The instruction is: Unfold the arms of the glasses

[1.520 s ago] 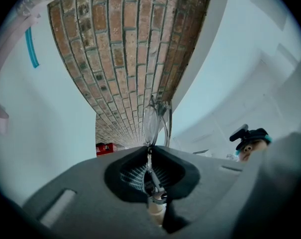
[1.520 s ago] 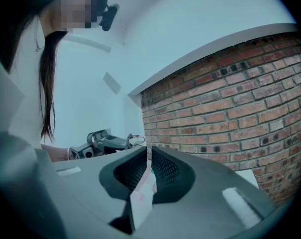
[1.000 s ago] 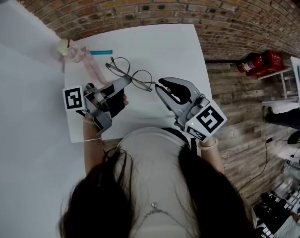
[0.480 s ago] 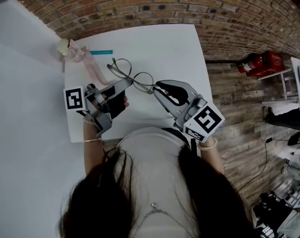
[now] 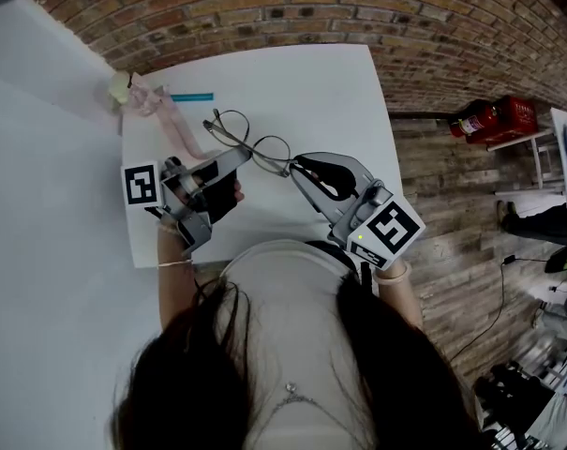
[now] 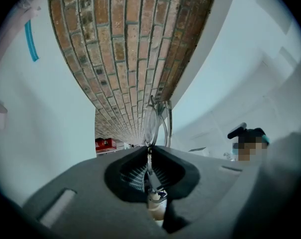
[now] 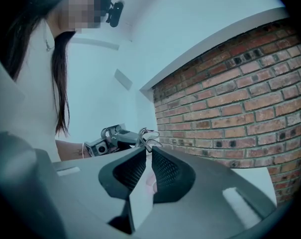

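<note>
Thin round wire glasses [image 5: 250,143] hang just above the white table [image 5: 320,82] between my two grippers. My left gripper [image 5: 238,157] is shut on the frame at the left lens, and in the left gripper view the lenses [image 6: 157,121] stand just past its closed jaws [image 6: 149,151]. My right gripper [image 5: 296,165] comes in from the right. Its jaws pinch together at the glasses' right end, where the wire [image 7: 148,135] sits at the tips [image 7: 148,148]. The left gripper [image 7: 108,143] shows behind it there. Which part of the wire the right jaws hold is hidden.
A pink object [image 5: 161,106], a teal stick [image 5: 190,98] and a pale yellowish item [image 5: 121,87] lie at the table's far left corner. A brick wall [image 5: 358,7] runs behind the table. Red equipment [image 5: 494,118] stands on the wooden floor to the right.
My right gripper has moved slightly left, up to the glasses' right end. The glasses and the left gripper have barely shifted.
</note>
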### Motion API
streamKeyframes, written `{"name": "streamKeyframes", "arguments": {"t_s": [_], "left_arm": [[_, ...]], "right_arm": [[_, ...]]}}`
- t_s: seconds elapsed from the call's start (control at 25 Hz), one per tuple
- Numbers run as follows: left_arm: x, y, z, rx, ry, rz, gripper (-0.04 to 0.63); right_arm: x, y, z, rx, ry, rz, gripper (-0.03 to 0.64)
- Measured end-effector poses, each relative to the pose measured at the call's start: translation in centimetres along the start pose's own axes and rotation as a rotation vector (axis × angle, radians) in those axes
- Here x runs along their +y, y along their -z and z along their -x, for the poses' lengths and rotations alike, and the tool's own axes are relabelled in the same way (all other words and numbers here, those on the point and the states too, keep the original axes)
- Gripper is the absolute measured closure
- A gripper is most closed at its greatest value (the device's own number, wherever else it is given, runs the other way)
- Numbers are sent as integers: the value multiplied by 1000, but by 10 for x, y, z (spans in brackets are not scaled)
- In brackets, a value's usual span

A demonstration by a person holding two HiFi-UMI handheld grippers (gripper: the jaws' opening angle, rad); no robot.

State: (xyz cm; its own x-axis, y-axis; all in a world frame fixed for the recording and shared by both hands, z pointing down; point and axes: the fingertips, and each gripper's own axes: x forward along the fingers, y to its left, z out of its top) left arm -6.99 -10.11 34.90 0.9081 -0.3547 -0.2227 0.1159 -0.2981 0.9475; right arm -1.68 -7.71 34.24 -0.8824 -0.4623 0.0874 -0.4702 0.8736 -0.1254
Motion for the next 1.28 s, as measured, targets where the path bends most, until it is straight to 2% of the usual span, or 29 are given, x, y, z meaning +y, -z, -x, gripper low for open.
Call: {"name": "streamKeyframes", "arguments": {"t_s": [0.4, 1.28], "left_arm": [[4, 3, 0, 6, -19, -7, 574], [15, 11, -5, 26, -52, 0, 574]], "right_arm": [[0, -8, 5, -28, -15, -29, 580], [-2, -34, 14, -99, -13, -14, 580]]}}
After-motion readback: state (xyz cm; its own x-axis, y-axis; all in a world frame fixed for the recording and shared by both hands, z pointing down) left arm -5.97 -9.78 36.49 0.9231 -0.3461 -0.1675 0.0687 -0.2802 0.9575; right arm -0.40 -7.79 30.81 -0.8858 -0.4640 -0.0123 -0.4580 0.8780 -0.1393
